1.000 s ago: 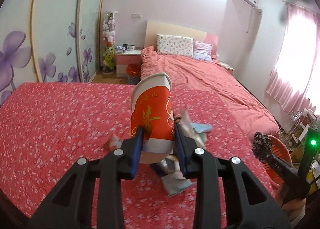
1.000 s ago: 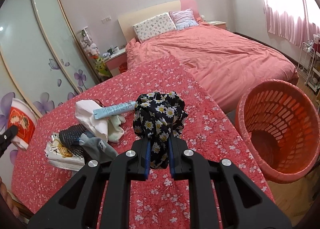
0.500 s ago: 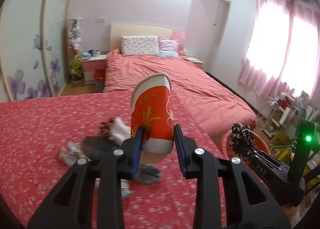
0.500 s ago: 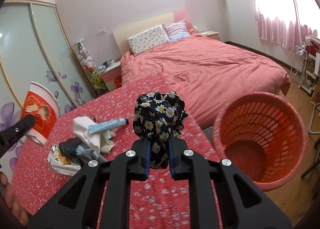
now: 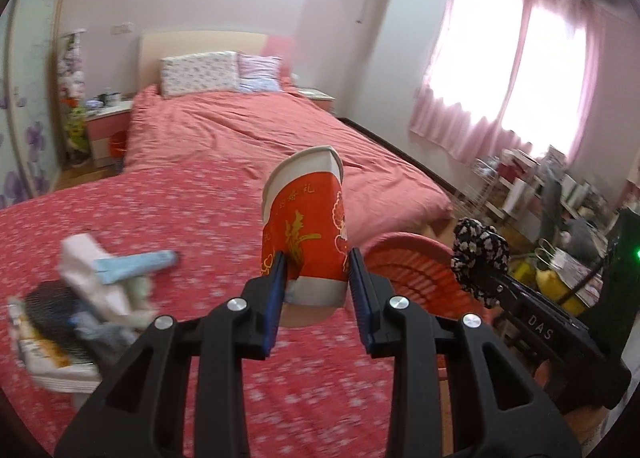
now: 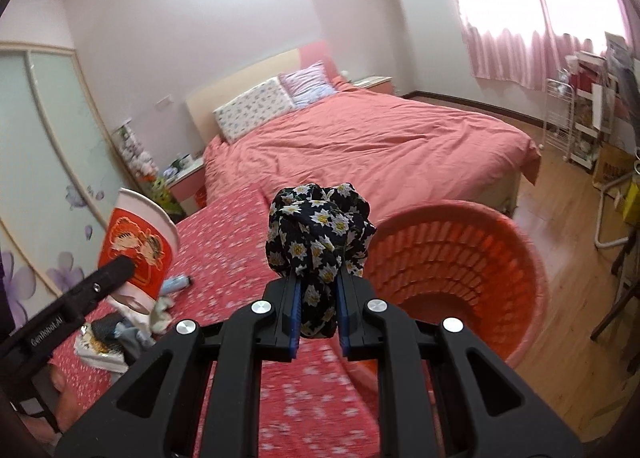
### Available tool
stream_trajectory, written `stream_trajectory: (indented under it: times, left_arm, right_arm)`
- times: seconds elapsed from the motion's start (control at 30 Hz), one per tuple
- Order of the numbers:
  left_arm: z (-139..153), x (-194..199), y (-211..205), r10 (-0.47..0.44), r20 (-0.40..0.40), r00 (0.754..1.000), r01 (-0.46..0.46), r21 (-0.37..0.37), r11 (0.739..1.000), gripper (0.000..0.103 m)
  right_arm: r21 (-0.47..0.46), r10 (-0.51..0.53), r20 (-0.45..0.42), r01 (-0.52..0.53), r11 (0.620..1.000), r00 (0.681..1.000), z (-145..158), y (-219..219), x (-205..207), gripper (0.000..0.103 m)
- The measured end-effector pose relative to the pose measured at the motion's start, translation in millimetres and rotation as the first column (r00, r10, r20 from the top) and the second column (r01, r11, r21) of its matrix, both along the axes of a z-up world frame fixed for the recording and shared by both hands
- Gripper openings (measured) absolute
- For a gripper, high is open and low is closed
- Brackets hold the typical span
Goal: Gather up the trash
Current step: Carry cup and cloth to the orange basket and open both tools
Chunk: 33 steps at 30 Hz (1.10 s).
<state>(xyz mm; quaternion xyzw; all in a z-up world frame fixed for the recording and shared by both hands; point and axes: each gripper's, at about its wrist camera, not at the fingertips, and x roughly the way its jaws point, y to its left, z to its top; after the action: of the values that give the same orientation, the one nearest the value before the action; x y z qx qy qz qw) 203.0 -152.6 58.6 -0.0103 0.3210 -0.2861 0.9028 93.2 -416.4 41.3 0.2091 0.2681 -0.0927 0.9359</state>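
Left tongs (image 5: 316, 278) pinching a red paper cup (image 5: 306, 225), right tongs (image 6: 318, 298) clamped on floral cloth (image 6: 318, 230), orange basket (image 6: 460, 278) just beyond, blurred litter pile (image 5: 80, 306), possibly wrappers, on the red worktop (image 5: 160, 217)

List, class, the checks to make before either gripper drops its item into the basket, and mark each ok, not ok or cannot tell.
1. Left gripper shut on the paper cup: ok.
2. Right gripper shut on the floral cloth: ok.
3. Orange basket open at the top: ok.
4. Floral cloth over the basket mouth: not ok, it is beside the rim.
5. Cup over the basket: cannot tell.
6. Basket has room: ok.
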Motion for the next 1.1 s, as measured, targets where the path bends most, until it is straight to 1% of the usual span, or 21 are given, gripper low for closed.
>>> stream_trajectory:
  times: [0.1, 0.33, 0.57, 0.73, 0.93, 1.03, 1.07, 1.1]
  left_arm:
    - [-9.3, 0.1, -29.3, -0.058, -0.007, 0.998, 0.058, -0.007, 0.998, 0.031]
    - [-34.9, 1.5, -77.3, -0.155, -0.050, 0.987, 0.154, -0.019, 0.988, 0.031]
    - [-55.7, 3.6, -117.5, -0.220, -0.088, 0.971, 0.220, -0.011, 0.975, 0.031]
    - [-67.3, 6.0, -134.4, -0.242, -0.115, 0.964, 0.242, -0.011, 0.970, 0.031]
    - [-80.8, 9.2, -149.0, -0.236, -0.134, 0.962, 0.241, 0.018, 0.970, 0.030]
    - [-89.0, 13.1, -149.2, -0.203, -0.153, 0.967, 0.212, 0.045, 0.976, 0.032]
    - [-90.2, 14.9, -145.6, -0.188, -0.159, 0.969, 0.198, 0.048, 0.979, 0.036]
    - [-90.7, 16.0, -141.8, -0.173, -0.159, 0.972, 0.183, 0.050, 0.982, 0.044]
  right_arm:
    - [0.020, -0.035, 0.001, 0.035, 0.999, 0.999, -5.7, -19.6, -4.1, 0.014]
    - [0.036, -0.089, 0.001, 0.089, 0.995, 0.996, -18.4, -47.8, -2.4, 0.014]
    - [0.063, -0.119, -0.007, 0.120, 0.991, 0.993, -30.6, -67.9, -2.0, 0.014]
    - [0.082, -0.136, -0.018, 0.137, 0.987, 0.991, -37.0, -77.5, -1.6, 0.015]
    - [0.117, -0.154, -0.027, 0.156, 0.981, 0.988, -41.8, -85.5, 2.7, 0.015]
    - [0.119, -0.141, -0.049, 0.146, 0.982, 0.989, -46.6, -85.4, 8.1, 0.021]
    - [0.122, -0.136, -0.053, 0.142, 0.982, 0.989, -47.9, -86.2, 8.4, 0.031]
    - [0.125, -0.138, -0.051, 0.143, 0.982, 0.989, -47.4, -85.8, 6.4, 0.038]
